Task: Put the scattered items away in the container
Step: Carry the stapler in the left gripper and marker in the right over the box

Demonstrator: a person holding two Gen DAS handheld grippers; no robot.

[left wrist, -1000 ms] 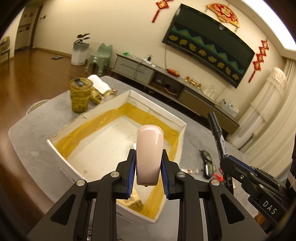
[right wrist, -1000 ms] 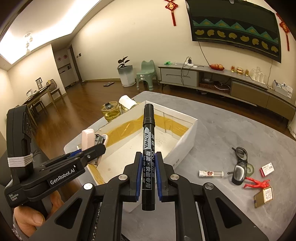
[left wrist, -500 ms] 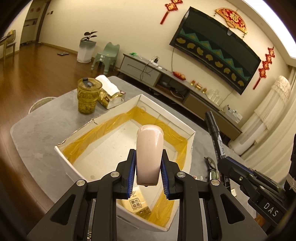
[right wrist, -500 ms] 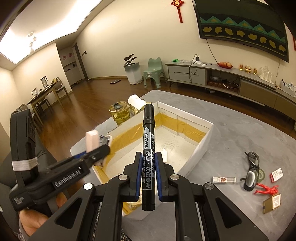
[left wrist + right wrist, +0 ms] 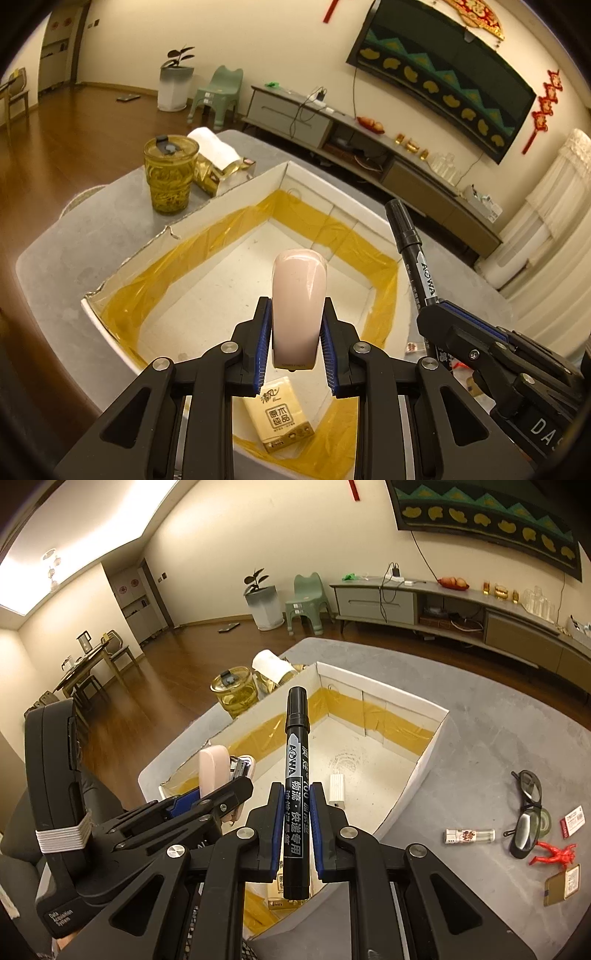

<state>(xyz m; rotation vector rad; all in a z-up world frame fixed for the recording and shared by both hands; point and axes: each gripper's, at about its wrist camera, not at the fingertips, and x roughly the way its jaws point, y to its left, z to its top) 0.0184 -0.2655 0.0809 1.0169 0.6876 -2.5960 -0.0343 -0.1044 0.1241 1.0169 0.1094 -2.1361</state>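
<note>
white box holds a tissue pack; left hand-held gripper grips pink stapler, right grips marker.

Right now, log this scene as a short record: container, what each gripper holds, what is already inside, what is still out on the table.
container: white cardboard box lined with yellow tape, open top
left gripper: jaws shut on pale pink rounded stapler, above the box
right gripper: jaws shut on black marker pen, above the box's near edge
inside box: yellow tissue pack, small white charger
still on grey table: black glasses, red figurine, small clear tube
</note>
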